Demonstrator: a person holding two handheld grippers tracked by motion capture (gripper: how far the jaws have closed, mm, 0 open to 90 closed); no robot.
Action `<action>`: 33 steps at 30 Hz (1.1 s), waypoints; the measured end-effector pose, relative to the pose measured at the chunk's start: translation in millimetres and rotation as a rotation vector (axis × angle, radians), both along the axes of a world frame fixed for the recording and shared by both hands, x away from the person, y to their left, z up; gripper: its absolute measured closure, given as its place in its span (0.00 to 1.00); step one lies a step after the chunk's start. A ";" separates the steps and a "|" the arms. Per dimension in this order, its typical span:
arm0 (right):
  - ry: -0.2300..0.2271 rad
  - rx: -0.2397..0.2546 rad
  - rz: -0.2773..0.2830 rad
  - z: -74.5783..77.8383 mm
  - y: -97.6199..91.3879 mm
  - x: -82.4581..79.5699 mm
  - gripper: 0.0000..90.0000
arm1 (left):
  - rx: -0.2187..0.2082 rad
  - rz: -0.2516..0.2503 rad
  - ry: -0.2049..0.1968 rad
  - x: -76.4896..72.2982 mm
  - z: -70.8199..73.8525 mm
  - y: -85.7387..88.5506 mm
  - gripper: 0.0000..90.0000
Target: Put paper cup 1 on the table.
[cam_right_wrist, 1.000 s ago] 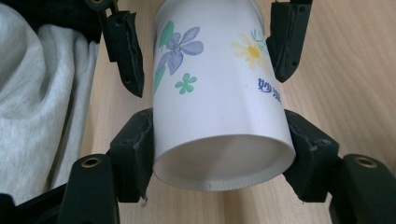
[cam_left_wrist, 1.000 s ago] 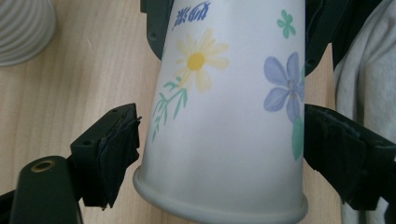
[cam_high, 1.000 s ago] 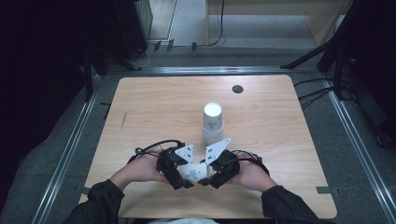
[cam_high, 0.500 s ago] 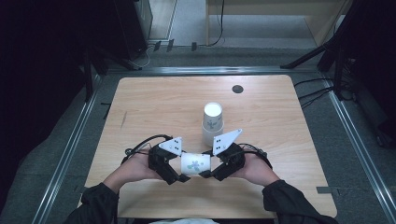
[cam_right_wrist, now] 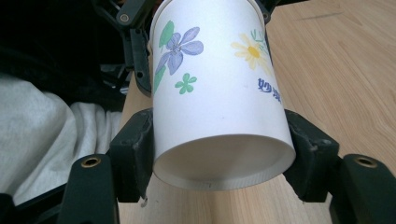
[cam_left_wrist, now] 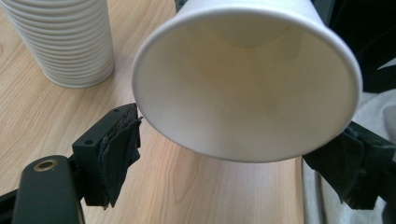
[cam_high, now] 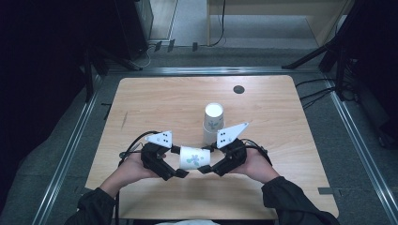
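A white paper cup [cam_high: 193, 158] printed with flowers lies on its side in the air between both grippers, above the table's near edge. My right gripper [cam_high: 208, 159] is shut on its base; in the right gripper view the two pads [cam_right_wrist: 140, 144] press the cup [cam_right_wrist: 219, 93] from both sides. My left gripper [cam_high: 177, 161] faces the cup's open mouth [cam_left_wrist: 247, 84]. Its jaws stand wide and have just been closing a little, with the undented rim between the fingertips [cam_left_wrist: 121, 140].
A tall stack of upturned paper cups [cam_high: 213, 122] stands mid-table just beyond the hands, also at the upper left of the left gripper view [cam_left_wrist: 65, 42]. The wooden table [cam_high: 281, 117] has a small dark disc [cam_high: 239, 89] near its far edge. Metal rails border it.
The hands have spread apart, the left gripper sliding left toward the cup's rim end. Cup and both grippers have risen slightly.
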State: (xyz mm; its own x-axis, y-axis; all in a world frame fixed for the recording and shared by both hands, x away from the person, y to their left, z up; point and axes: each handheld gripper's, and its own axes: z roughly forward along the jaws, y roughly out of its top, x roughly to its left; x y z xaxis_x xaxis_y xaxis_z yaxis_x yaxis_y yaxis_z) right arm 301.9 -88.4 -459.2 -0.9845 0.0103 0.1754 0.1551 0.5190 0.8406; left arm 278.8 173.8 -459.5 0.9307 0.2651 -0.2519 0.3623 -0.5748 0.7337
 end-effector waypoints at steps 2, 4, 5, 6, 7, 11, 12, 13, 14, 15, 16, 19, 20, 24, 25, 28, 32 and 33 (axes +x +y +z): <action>0.009 0.011 0.008 -0.2 0.6 0.5 0.38 | -0.007 -0.015 0.002 -0.1 -0.3 -0.2 0.17; 0.016 0.015 0.013 -0.4 0.9 0.5 0.38 | -0.016 -0.029 0.003 -0.9 -0.3 -0.6 0.18; 0.021 0.018 0.017 -0.5 1.2 0.6 0.38 | -0.019 -0.034 0.002 -1.2 -0.1 -0.6 0.19; 0.024 0.021 0.019 -0.6 1.4 0.4 0.38 | -0.025 -0.035 0.003 -1.5 0.4 -0.8 0.19; 0.028 0.023 0.023 -0.7 1.8 0.1 0.38 | -0.034 -0.035 0.001 -1.8 1.2 -0.7 0.19; 0.044 0.031 0.038 -1.4 4.0 -1.4 0.38 | -0.070 -0.039 0.000 -2.0 3.8 1.1 0.19; 0.048 0.031 0.039 -1.5 4.5 -1.6 0.38 | -0.081 -0.036 0.002 -2.2 4.6 1.8 0.19; 0.051 0.036 0.040 -1.8 5.0 -1.6 0.38 | -0.093 -0.036 0.002 -2.0 5.1 2.3 0.19; 0.052 0.034 0.042 -2.0 5.5 -1.5 0.38 | -0.100 -0.036 0.007 -1.6 5.5 3.2 0.19; 0.051 0.031 0.042 -2.3 6.0 -1.7 0.38 | -0.110 -0.036 0.009 -1.4 5.6 3.8 0.21; 0.050 0.030 0.041 -2.5 6.3 -1.8 0.38 | -0.115 -0.034 0.007 -1.2 5.7 4.3 0.22; 0.060 0.030 0.038 -2.7 6.4 -1.4 0.38 | -0.117 -0.028 0.008 -1.2 5.5 4.5 0.23; 0.061 0.027 0.037 -2.8 6.4 -1.2 0.38 | -0.115 -0.030 0.009 -1.1 5.6 4.6 0.24; 0.068 0.029 0.036 -3.2 6.5 -0.7 0.38 | -0.115 -0.027 0.017 -1.0 6.1 5.2 0.26; 0.070 0.030 0.037 -3.3 6.5 -0.4 0.38 | -0.113 -0.028 0.017 -0.8 6.2 5.3 0.27; 0.075 0.031 0.040 -4.1 6.5 -0.1 0.37 | -0.103 -0.028 0.020 -0.7 6.1 4.8 0.28; 0.075 -0.006 0.022 -5.9 9.0 0.1 0.26 | -0.084 -0.025 0.018 0.1 6.5 6.2 0.28; 0.065 -0.017 0.013 -6.2 9.2 -0.1 0.25 | -0.079 -0.020 0.018 0.2 6.5 6.4 0.28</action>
